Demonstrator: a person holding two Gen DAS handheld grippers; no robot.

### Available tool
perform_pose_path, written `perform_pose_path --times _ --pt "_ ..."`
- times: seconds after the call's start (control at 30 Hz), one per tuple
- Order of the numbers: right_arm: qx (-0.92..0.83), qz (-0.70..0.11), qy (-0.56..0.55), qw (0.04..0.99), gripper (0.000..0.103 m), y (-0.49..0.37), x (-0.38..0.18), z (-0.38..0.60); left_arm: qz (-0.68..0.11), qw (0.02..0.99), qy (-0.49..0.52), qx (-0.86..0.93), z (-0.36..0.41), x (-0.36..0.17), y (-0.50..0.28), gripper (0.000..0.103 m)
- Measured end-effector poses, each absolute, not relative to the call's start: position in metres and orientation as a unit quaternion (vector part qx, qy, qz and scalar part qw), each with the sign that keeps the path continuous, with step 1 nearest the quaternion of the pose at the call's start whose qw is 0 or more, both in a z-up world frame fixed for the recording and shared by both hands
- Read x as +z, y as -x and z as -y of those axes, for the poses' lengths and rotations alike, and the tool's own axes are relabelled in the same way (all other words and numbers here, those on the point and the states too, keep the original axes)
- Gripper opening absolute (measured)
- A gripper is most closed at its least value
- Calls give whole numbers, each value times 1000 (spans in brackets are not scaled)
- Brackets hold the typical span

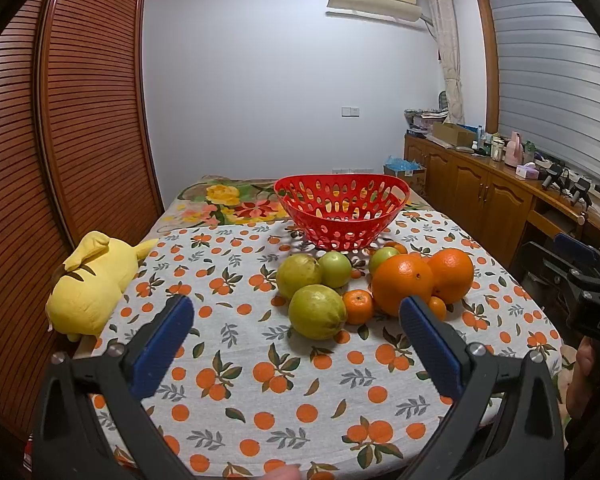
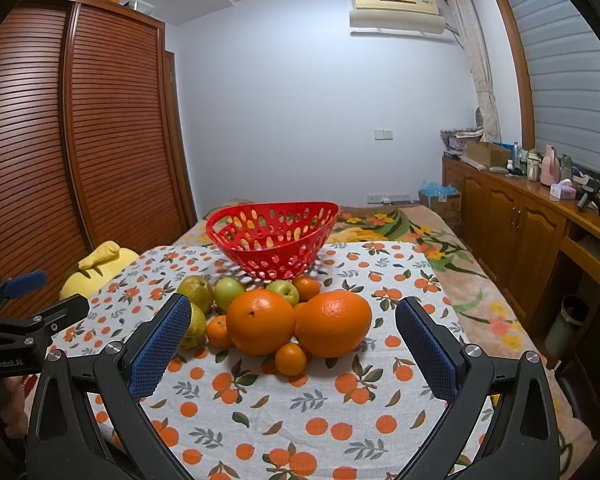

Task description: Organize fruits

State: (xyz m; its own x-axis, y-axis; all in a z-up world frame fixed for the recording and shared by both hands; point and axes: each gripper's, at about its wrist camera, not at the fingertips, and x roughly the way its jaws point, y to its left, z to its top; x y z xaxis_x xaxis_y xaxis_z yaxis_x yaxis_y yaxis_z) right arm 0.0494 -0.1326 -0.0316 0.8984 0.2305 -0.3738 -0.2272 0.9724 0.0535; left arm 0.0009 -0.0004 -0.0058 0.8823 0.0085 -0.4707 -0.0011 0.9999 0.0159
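Fruits: a tight cluster on the orange-print tablecloth [image 1: 236, 384], just in front of the red perforated basket [image 1: 342, 210], which holds nothing visible.
- Two large oranges [image 2: 260, 322] and [image 2: 333, 323], side by side, touching.
- Three small mandarins: one [image 2: 291, 359] at the near foot of the oranges, one [image 2: 219, 331] to their left, one [image 2: 307, 287] behind them.
- Two yellow-green pears [image 1: 317, 311] and [image 1: 298, 276], on the cluster's left.
- Two small green apples [image 1: 335, 269] and [image 1: 382, 258], nearest the basket.

Left gripper [image 1: 296, 320]: jaws spread fully wide, gripping nothing; the near pear and a mandarin lie ahead between the finger lines, untouched. Tilted slightly downward over the cloth.

Right gripper [image 2: 293, 322]: jaws likewise at full spread, empty; both large oranges sit ahead between its blue pads [image 2: 162, 346], apart from them. Tilted slightly downward.

Surroundings: yellow plush toy [image 1: 88, 280] at the cloth's left edge; floral blanket [image 1: 228, 200] behind the basket; slatted wooden wardrobe [image 1: 80, 120] left; wooden cabinets [image 1: 484, 196] right.
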Motion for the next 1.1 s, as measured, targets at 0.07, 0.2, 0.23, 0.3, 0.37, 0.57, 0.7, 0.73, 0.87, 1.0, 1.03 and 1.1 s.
perform_pose_path --times 0.07,0.2,0.23,0.3,0.37,0.57,0.7,0.73,0.87,1.0,1.03,1.1 --pt "118 -193 -4 974 103 -49 -31 132 -243 970 -7 2 0 -6 -1 103" --pt "117 -191 -4 975 103 -50 -32 133 -243 970 -7 2 1 -6 -1 103" --pt "117 -191 -4 975 103 -50 -32 133 -242 970 -7 2 1 -6 -1 103" --pt "117 -192 -4 974 103 -50 -32 132 -242 970 -7 2 0 -5 -1 103" --pt "117 -191 -4 975 103 -49 -32 132 -241 970 -7 2 0 -5 -1 103" --pt "117 -191 -3 975 103 -49 -32 132 -238 971 -8 3 2 4 4 103" --pt "118 -191 -4 975 103 -47 -29 132 -238 971 -8 3 2 5 4 103" --pt "118 -190 -3 975 103 -46 -28 132 -238 971 -8 2 2 4 4 103" --pt "118 -190 -3 975 103 -46 -28 131 -235 972 -8 2 2 7 6 103" --pt "118 -190 -3 975 103 -46 -28 131 -234 972 -8 2 2 8 6 103" --pt "118 -189 -3 975 103 -46 -28 131 -234 972 -8 2 2 9 6 103" --pt "118 -189 -3 975 103 -46 -28 131 -234 972 -8 2 2 9 6 103"
